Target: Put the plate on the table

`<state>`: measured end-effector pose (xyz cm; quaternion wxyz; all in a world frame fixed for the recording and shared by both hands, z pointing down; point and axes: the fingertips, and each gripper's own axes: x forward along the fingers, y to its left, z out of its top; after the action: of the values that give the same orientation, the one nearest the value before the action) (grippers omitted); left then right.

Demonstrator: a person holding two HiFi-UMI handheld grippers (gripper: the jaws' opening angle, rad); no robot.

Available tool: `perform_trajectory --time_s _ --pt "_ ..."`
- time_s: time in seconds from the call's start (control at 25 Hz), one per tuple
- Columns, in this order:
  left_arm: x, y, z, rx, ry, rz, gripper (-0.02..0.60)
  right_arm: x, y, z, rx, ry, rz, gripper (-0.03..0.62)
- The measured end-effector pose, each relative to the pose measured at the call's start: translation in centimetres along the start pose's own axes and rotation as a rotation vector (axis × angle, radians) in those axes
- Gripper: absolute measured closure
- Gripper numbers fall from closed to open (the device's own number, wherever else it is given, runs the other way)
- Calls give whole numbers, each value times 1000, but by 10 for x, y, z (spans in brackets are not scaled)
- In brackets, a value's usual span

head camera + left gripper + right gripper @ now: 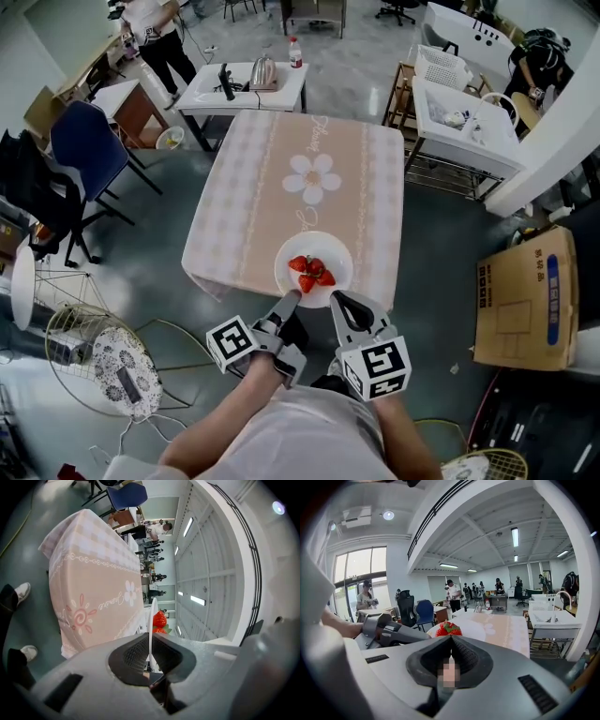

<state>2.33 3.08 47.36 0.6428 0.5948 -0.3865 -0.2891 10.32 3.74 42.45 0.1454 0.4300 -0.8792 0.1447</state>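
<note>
white plate (330, 246), level, over pink table (272, 150)

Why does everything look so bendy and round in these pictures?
Left gripper view: a wide lens bends the ceiling lines and blackens the corners; the plate looks like a thin line, edge-on. Right gripper view: same bending. Head view: much milder, the table edges look nearly straight.

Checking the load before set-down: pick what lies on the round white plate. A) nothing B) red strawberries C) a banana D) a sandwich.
B: red strawberries lie on the round white plate, whose near rim the left claw and right claw both grip.
</note>
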Motion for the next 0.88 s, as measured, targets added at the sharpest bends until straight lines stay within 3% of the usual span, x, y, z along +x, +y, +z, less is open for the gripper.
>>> perform_trajectory --time_s 0.4,0.88 --pt "14 -10 87 -22 74 -37 565 78 31 38 -23 10 -58 589" --pt "4 2 155 -54 174 -38 565 132 71 57 -5 33 -174 589"
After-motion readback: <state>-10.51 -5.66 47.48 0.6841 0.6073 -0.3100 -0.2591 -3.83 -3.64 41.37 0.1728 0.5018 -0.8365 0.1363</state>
